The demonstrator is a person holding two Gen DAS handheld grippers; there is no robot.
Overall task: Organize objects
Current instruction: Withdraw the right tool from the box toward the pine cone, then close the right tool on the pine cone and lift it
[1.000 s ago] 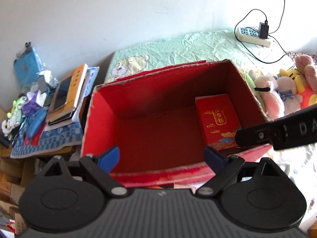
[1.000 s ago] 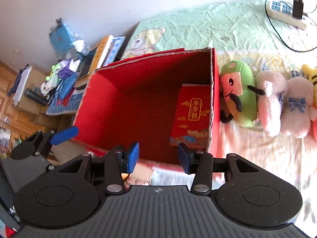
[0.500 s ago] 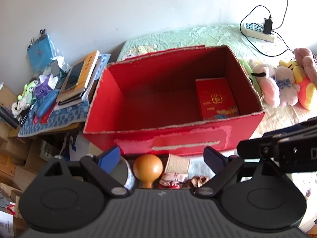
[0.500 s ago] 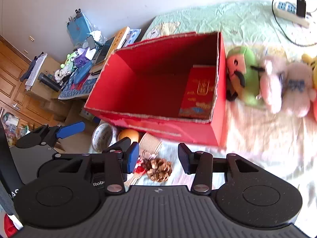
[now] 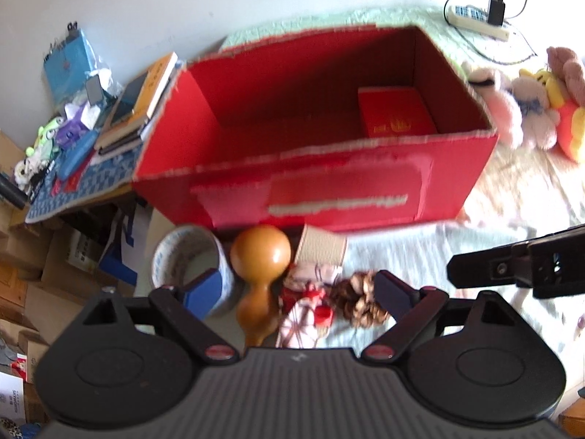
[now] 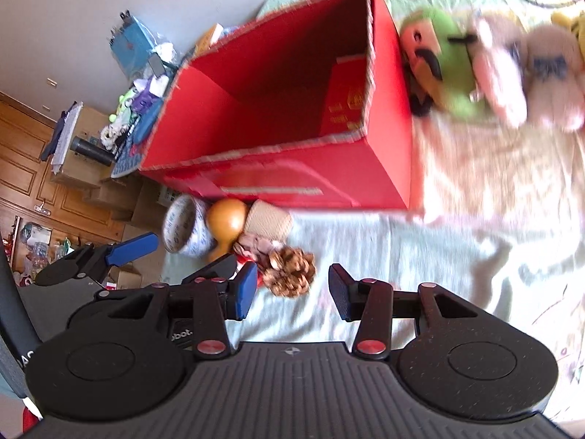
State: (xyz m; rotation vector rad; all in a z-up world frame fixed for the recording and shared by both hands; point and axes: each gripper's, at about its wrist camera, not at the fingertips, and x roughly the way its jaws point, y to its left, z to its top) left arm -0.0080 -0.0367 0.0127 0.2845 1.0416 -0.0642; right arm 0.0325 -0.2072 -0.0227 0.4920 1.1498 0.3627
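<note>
Box (image 5: 329,197), red cardboard, open-topped, on bed (image 6: 420,256); red packet (image 5: 396,115) inside at far right corner. Row of small items just near box front: tape roll (image 5: 190,256) leftmost, wooden gourd (image 5: 261,256), woven cup (image 5: 321,247), doll (image 5: 310,307), pine cone (image 6: 290,270). Left claw (image 5: 296,292) spread wide, empty, above gourd and doll. Right claw (image 6: 289,294) parted, empty, just near pine cone. Plush toys (image 6: 475,69) right of box. Cluttered desk (image 5: 73,183) left.

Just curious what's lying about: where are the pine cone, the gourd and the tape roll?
pine cone (image 6: 290,271), right wrist view, middle of its scales
gourd (image 5: 260,251), left wrist view, its round upper bulb
tape roll (image 5: 190,256), left wrist view, its inner wall
</note>
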